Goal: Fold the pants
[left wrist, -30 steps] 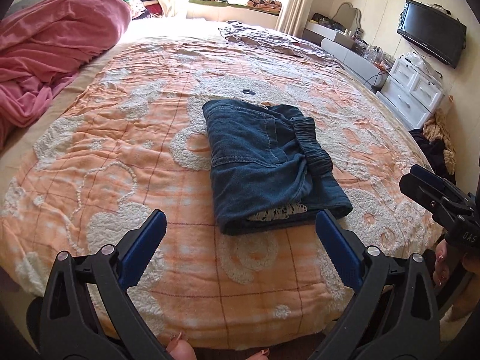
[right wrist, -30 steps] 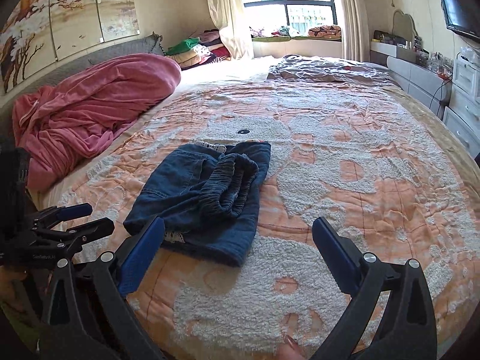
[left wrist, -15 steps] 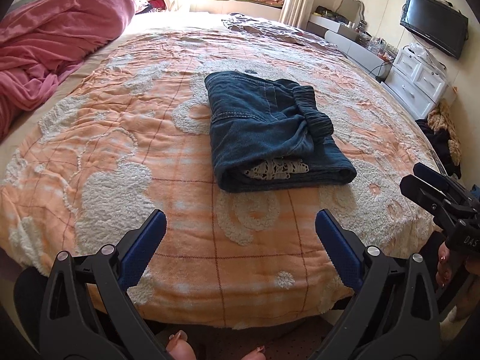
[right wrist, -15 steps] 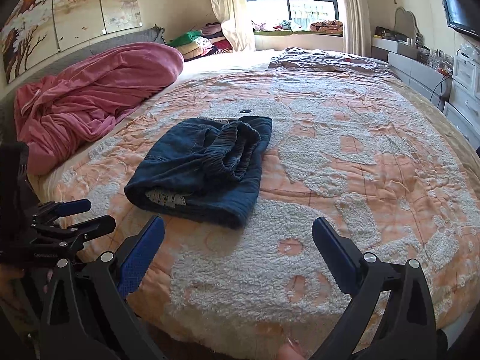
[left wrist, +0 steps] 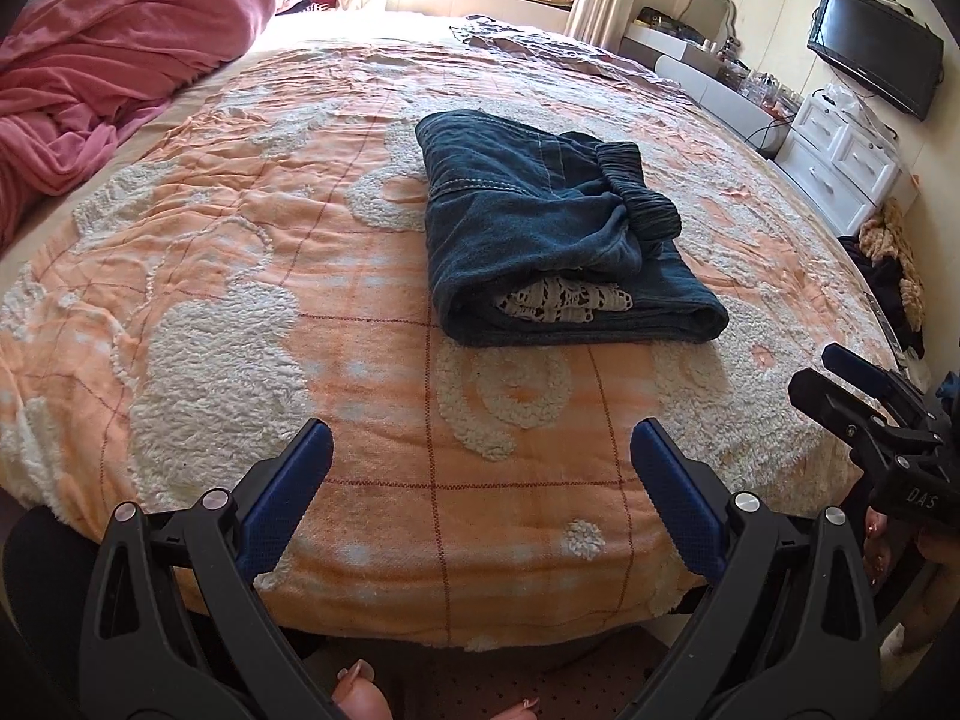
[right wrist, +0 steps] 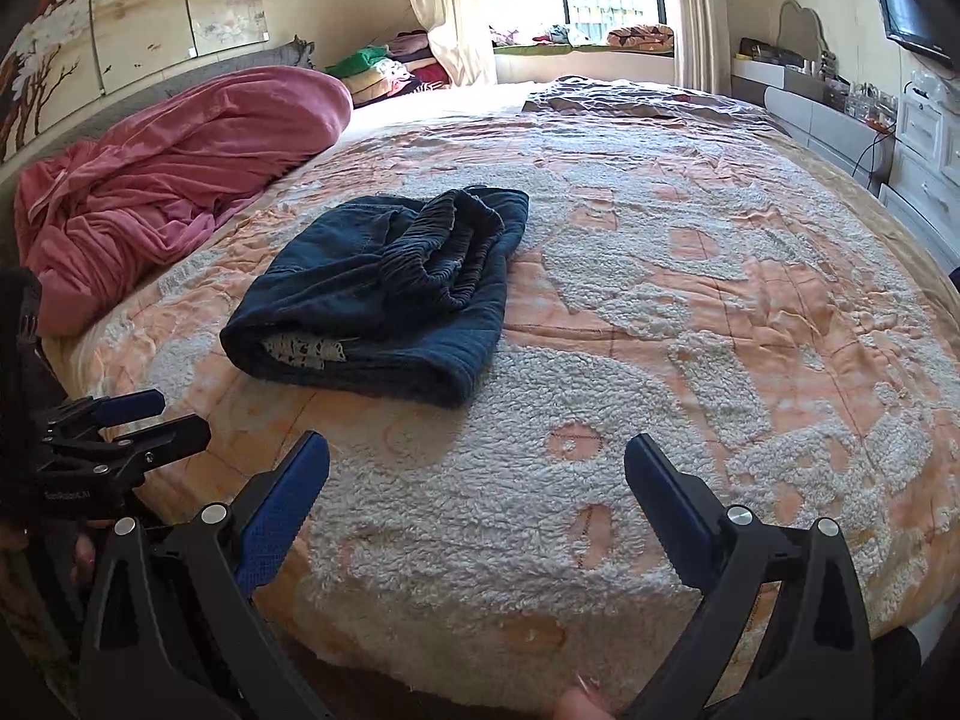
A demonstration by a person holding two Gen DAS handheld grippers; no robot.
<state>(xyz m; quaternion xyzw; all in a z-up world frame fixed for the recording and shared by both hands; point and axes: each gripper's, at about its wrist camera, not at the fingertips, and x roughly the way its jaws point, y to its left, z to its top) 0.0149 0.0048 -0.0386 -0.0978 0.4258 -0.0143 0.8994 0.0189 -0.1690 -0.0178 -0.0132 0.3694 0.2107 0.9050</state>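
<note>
Dark blue denim pants (left wrist: 540, 222) lie folded into a compact bundle in the middle of the bed, elastic waistband on top, white lace trim peeking from the near fold. The same pants (right wrist: 390, 294) show left of centre in the right wrist view. My left gripper (left wrist: 480, 438) hangs open over the bed's near edge, well short of the pants, holding nothing. My right gripper (right wrist: 477, 450) is also open and empty, back from the pants near the bed's edge. Each gripper shows at the side of the other's view.
The orange and white quilt (left wrist: 240, 276) covers the round bed. A pink blanket (left wrist: 102, 60) is heaped at the left. White drawers (left wrist: 840, 150) and a wall television (left wrist: 876, 48) stand at the right. Clothes pile by the window (right wrist: 384, 66).
Both grippers have drawn back from the pants toward the bed's near edge and dropped lower. The folded pants stay put. Both stay open.
</note>
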